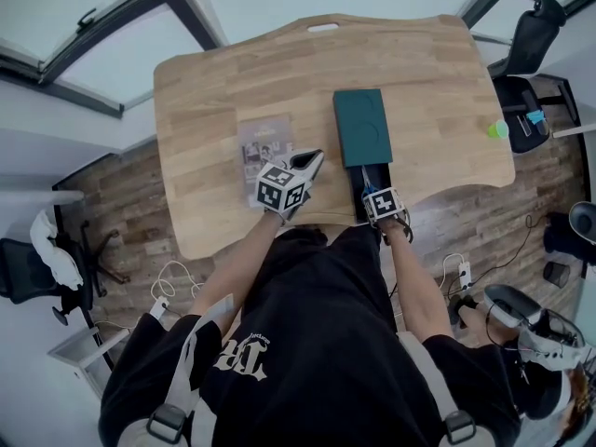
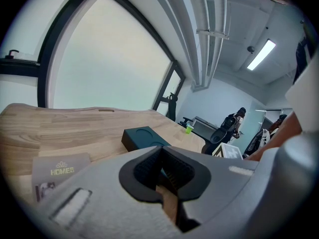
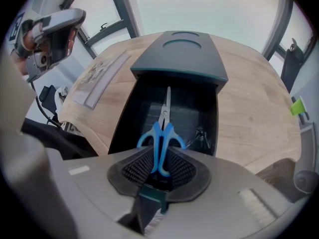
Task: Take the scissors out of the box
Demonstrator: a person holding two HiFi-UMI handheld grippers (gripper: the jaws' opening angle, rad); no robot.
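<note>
Wooden desk (image 1: 233, 91); scissors (image 3: 162, 128) lengthwise in box (image 3: 128, 117), tips away, handles in right fingers (image 3: 135, 170)

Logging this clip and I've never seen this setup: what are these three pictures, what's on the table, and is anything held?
No robot: a person holds a two-jaw gripper in each hand. The head view looks down from a head camera; the other two look along each gripper's jaws. On the wooden table lie a leaflet, a green cup and a dark box with its drawer pulled out. The right gripper grips the blue-handled scissors in that drawer. The left gripper hovers by the leaflet, empty.
</note>
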